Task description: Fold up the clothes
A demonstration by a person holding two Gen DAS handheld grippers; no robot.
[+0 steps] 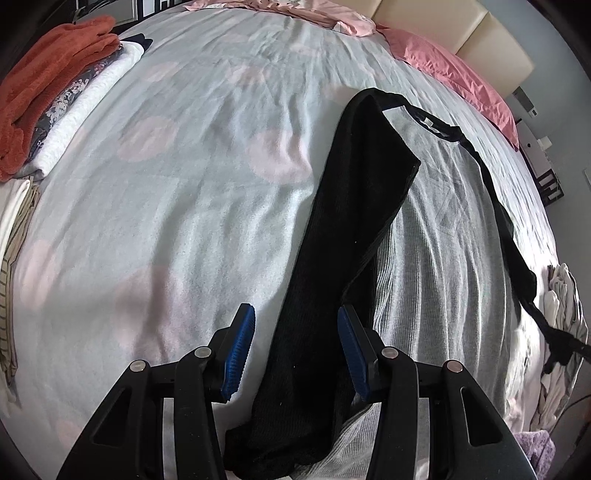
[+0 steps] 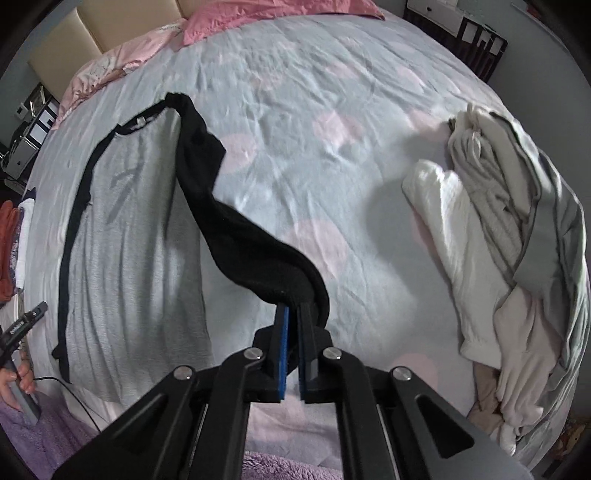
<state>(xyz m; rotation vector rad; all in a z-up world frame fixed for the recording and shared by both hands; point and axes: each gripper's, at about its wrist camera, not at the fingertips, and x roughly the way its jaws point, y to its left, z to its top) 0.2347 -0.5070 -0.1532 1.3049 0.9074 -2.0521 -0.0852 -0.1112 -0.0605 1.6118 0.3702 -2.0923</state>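
The grey shirt (image 2: 136, 236) lies flat on the bed (image 2: 332, 110), its black sleeve (image 2: 258, 251) lifted off to the right, pinched tight in the right gripper (image 2: 294, 314). The left gripper (image 1: 295, 347) gapes wide over the other black sleeve (image 1: 332, 258), gripping nothing. Unfolded clothes (image 2: 517, 240) sit heaped far right.

A home bedroom: a wide bed under a pale blue sheet with pink dots (image 2: 295, 92), pink pillows (image 1: 458, 74) against a cream padded headboard (image 1: 443, 26), stacked folded laundry (image 1: 55, 96).
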